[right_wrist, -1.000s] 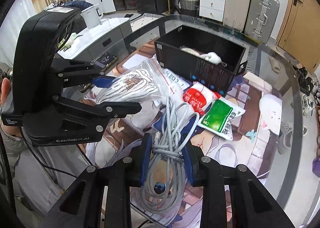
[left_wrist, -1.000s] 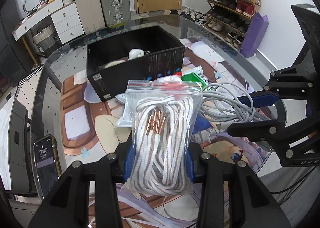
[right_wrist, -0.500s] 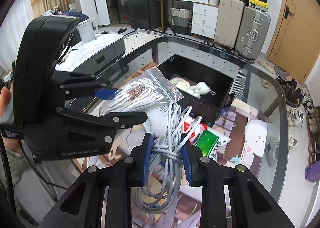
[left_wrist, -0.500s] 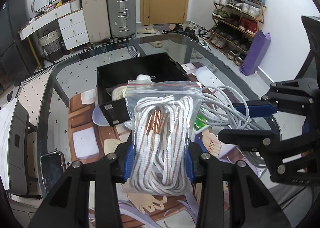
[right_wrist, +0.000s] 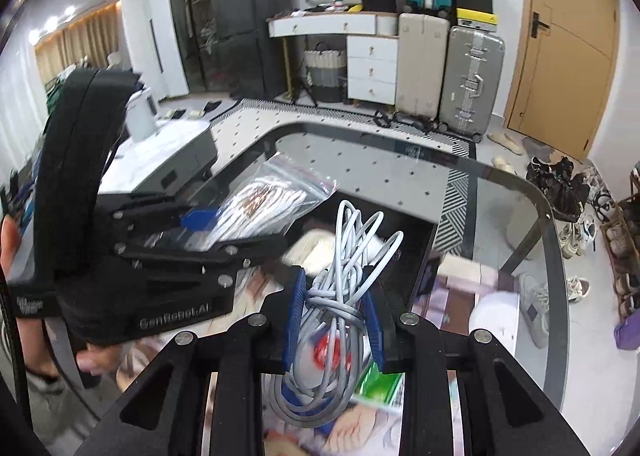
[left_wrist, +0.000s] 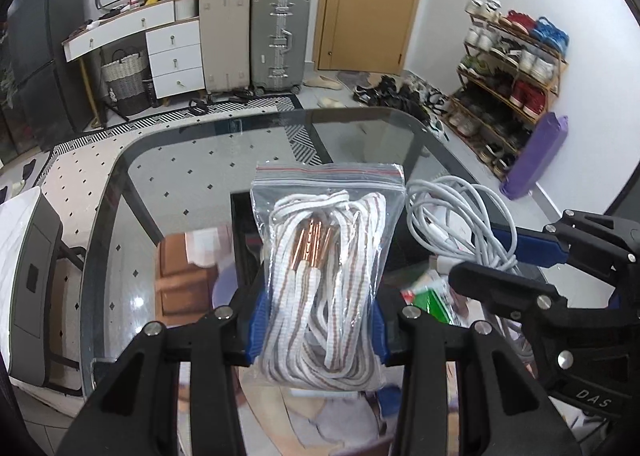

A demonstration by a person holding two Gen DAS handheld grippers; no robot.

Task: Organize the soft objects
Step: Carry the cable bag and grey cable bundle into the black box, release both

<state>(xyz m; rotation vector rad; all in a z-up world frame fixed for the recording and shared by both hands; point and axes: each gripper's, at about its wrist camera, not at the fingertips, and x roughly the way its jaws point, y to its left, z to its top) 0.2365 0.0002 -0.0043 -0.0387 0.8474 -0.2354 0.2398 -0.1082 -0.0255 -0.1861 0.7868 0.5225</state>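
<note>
My left gripper (left_wrist: 318, 320) is shut on a clear zip bag of white laces (left_wrist: 326, 256) and holds it up above the glass table (left_wrist: 180, 184). My right gripper (right_wrist: 334, 314) is shut on a coiled grey cable (right_wrist: 340, 284), also raised. The cable (left_wrist: 452, 212) and the right gripper (left_wrist: 520, 268) show to the right in the left wrist view. The bag (right_wrist: 268, 208) and the left gripper (right_wrist: 224, 232) show to the left in the right wrist view. The black box (right_wrist: 420, 232) lies below and beyond both, with white soft things (right_wrist: 316, 248) inside, mostly hidden.
A green packet (right_wrist: 380, 384) and a red packet (right_wrist: 328, 348) lie on the printed mat below the cable. A grey and white unit (left_wrist: 28, 268) stands left of the table. Suitcases (left_wrist: 280, 40), drawers and a shoe rack (left_wrist: 516, 80) line the room.
Both grippers have risen with their loads and tilted up. The box and table have dropped lower in both views and are now largely hidden behind the bag and cable.
</note>
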